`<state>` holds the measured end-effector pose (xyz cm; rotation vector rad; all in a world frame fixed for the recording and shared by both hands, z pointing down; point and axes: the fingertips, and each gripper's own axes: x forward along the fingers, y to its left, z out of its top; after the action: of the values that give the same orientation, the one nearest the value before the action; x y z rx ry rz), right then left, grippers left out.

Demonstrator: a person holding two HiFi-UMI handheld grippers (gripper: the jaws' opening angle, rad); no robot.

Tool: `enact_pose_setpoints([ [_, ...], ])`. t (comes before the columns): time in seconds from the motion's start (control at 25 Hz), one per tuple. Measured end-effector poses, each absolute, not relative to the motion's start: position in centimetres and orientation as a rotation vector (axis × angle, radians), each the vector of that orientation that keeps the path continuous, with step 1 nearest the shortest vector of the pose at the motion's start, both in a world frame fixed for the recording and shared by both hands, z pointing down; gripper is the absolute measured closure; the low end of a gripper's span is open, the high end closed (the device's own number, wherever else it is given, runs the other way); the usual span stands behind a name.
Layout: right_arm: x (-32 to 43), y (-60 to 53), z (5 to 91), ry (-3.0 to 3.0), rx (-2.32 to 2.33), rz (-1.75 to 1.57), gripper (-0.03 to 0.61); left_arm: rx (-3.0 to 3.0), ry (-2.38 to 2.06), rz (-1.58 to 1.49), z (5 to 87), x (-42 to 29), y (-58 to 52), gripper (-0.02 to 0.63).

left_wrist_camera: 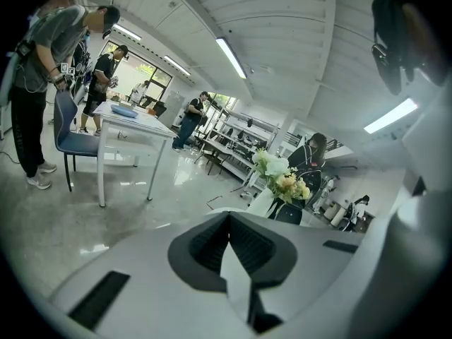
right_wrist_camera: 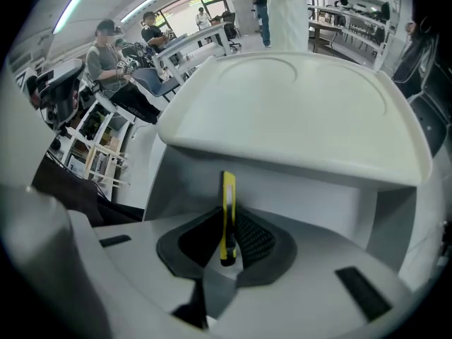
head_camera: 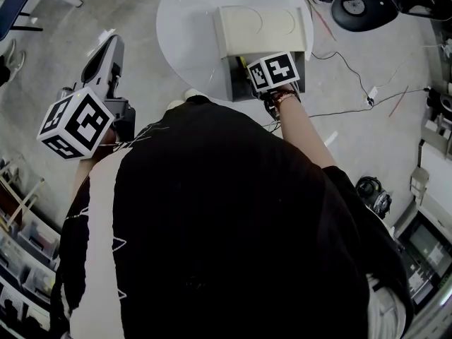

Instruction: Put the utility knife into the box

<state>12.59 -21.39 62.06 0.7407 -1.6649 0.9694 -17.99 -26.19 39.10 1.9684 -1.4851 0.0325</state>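
Your right gripper (right_wrist_camera: 229, 240) has its jaws closed on the yellow utility knife (right_wrist_camera: 227, 214), clamping its lower end. The rest of the knife sticks straight out from the pads into the open white box (right_wrist_camera: 296, 196), in front of the inner wall and below the raised lid (right_wrist_camera: 282, 111). The box sits on the round white table (head_camera: 187, 34), right in front of you. Your left gripper (left_wrist_camera: 227, 221) is well apart, out over the floor at your left, with its jaws together and nothing between them.
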Motion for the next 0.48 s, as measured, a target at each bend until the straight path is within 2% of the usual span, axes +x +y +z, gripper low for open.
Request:
enact_pose_setpoints([
  [0.48, 12.69, -21.3, 61.86, -1.666, 0.767, 0.979, 0.522, 1.974, -1.491, 0.029, 38.83, -17.85, -25.86, 0.601],
])
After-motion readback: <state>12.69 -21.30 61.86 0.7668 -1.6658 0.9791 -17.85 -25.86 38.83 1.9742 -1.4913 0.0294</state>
